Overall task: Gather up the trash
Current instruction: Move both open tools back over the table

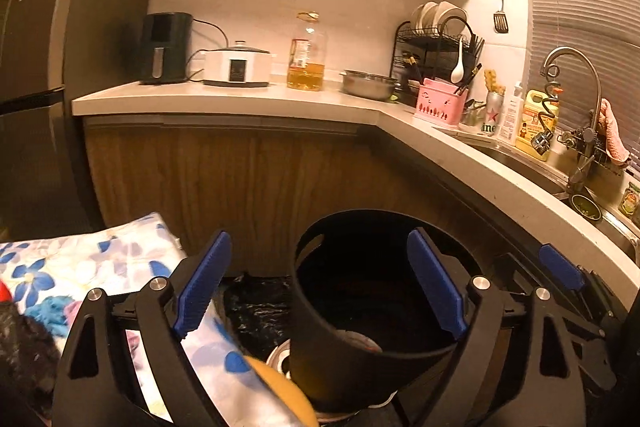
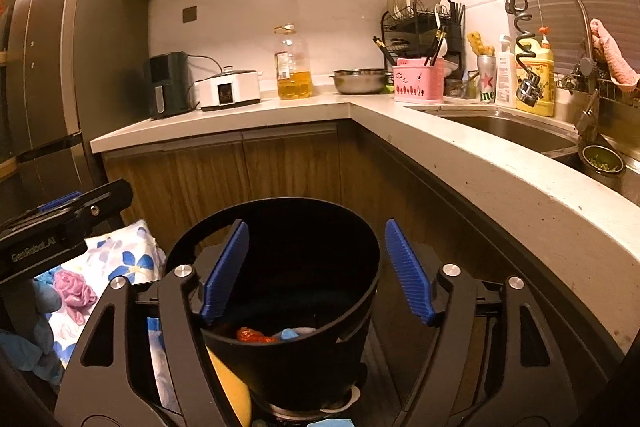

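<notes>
A black trash bin (image 1: 360,307) stands on the floor below the counter; it also shows in the right wrist view (image 2: 296,287). Red and blue scraps (image 2: 272,334) lie at its bottom. My left gripper (image 1: 320,283) is open and empty; its right finger (image 1: 436,283) hangs over the bin mouth, its left finger (image 1: 204,283) outside. My right gripper (image 2: 316,271) is open and empty above the bin, left finger (image 2: 224,271) inside the rim, right finger (image 2: 408,271) outside. A black trash bag (image 1: 256,311) lies left of the bin.
A floral cloth (image 1: 80,267) with crumpled items lies at the left, also in the right view (image 2: 120,259). A yellow round object (image 1: 280,387) sits under the bin's near side. The L-shaped counter (image 2: 500,167) carries appliances, an oil bottle (image 2: 294,67), a sink and a tap.
</notes>
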Available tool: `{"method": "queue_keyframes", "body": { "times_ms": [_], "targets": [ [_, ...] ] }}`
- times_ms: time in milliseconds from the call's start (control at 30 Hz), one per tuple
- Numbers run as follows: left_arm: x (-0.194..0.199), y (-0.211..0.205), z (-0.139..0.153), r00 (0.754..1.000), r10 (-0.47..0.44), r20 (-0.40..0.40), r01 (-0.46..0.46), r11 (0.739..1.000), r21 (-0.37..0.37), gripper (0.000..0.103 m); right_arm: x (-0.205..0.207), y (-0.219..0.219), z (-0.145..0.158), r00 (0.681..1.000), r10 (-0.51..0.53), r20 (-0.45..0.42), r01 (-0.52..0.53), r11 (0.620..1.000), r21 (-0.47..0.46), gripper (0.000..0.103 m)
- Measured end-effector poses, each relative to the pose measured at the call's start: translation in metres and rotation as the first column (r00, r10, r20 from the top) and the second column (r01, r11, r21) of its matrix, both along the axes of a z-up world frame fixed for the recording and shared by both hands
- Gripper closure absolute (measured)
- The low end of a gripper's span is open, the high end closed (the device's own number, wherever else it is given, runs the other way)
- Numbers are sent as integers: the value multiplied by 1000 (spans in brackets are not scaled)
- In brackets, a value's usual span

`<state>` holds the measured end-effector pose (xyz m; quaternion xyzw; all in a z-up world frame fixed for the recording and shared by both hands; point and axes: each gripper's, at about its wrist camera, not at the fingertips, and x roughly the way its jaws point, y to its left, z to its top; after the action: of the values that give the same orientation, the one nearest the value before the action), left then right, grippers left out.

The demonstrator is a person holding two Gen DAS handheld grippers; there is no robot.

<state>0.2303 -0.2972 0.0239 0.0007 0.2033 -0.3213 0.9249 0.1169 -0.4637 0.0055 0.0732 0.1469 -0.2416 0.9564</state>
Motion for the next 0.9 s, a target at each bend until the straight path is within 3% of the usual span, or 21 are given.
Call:
{"method": "queue_keyframes", "body": {
  "times_ms": [133,200,500,800,900],
  "targets": [
    [-18,22,2,999,48,10,-48,999,15,13,-14,19,5,1000,3,-4,-3,1000,-12,23],
    [-29,38,1,997,79,16,-79,997,10,6,-22,29,6,1000,6,-3,-6,1000,-19,20],
    [-67,105,1,983,181,31,-181,983,-8,6,-56,76,6,999,34,9,-34,999,-3,16],
    [-101,188,-13,938,345,17,-345,939,2,6,-75,143,3,987,144,68,-145,989,3,13],
    [-113,221,-20,912,409,28,-409,912,14,6,-74,168,0,976,206,68,-206,979,0,10]
  ]
}}
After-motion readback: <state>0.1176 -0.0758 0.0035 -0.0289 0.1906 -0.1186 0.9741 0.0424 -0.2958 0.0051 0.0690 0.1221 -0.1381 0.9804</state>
